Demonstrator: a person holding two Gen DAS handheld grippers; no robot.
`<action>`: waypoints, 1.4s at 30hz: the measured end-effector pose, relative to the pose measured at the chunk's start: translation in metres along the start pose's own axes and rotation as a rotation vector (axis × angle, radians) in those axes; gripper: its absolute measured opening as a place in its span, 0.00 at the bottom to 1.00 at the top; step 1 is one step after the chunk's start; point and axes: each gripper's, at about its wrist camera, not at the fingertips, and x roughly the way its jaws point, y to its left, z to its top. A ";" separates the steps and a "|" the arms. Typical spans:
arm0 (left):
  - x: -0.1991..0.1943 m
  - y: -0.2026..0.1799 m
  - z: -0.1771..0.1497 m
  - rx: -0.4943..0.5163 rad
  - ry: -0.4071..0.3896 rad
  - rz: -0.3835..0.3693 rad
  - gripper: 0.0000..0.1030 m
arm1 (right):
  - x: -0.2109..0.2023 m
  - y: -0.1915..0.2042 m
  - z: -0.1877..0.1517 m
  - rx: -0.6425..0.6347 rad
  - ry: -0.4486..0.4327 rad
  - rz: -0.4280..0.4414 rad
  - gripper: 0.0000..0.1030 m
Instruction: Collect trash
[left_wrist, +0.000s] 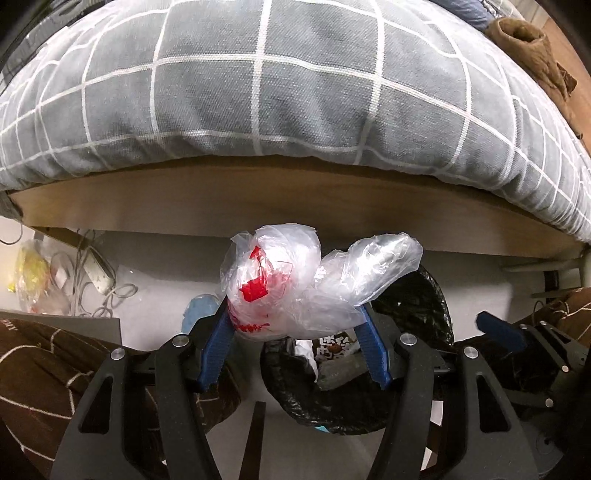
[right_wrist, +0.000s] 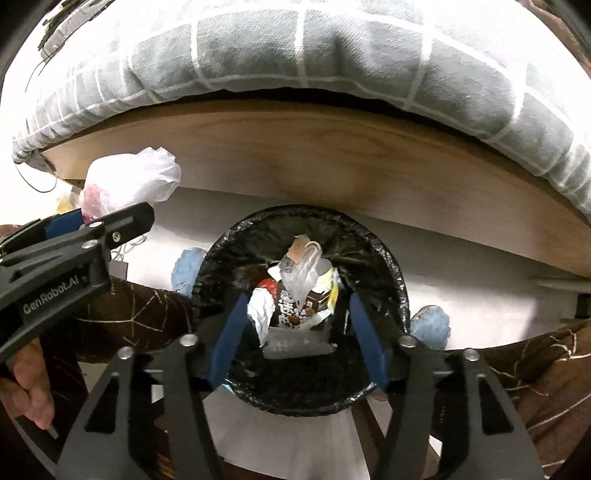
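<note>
The left gripper's (left_wrist: 295, 332) jaws clamp a crumpled clear plastic bag (left_wrist: 295, 288) beside the black-lined trash bin (right_wrist: 391, 266), the right gripper's (right_wrist: 295, 325) stand apart over it; light, soft, slippery, the bag likely grips best at its bunched middle.

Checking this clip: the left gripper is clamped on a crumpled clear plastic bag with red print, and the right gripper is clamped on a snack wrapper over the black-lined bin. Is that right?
Not quite. The right gripper holds nothing: in the right wrist view its jaws stand open above the black-lined bin, the snack wrapper lying inside. The left gripper does clamp the clear plastic bag.
</note>
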 end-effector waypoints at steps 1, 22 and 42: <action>-0.001 -0.001 0.000 -0.001 -0.001 0.001 0.59 | -0.002 -0.001 0.000 0.002 -0.006 -0.007 0.63; -0.002 -0.088 -0.018 0.140 0.042 -0.059 0.59 | -0.077 -0.104 -0.033 0.209 -0.208 -0.203 0.93; -0.019 -0.087 -0.018 0.173 -0.061 -0.003 0.94 | -0.094 -0.097 -0.026 0.187 -0.279 -0.198 0.93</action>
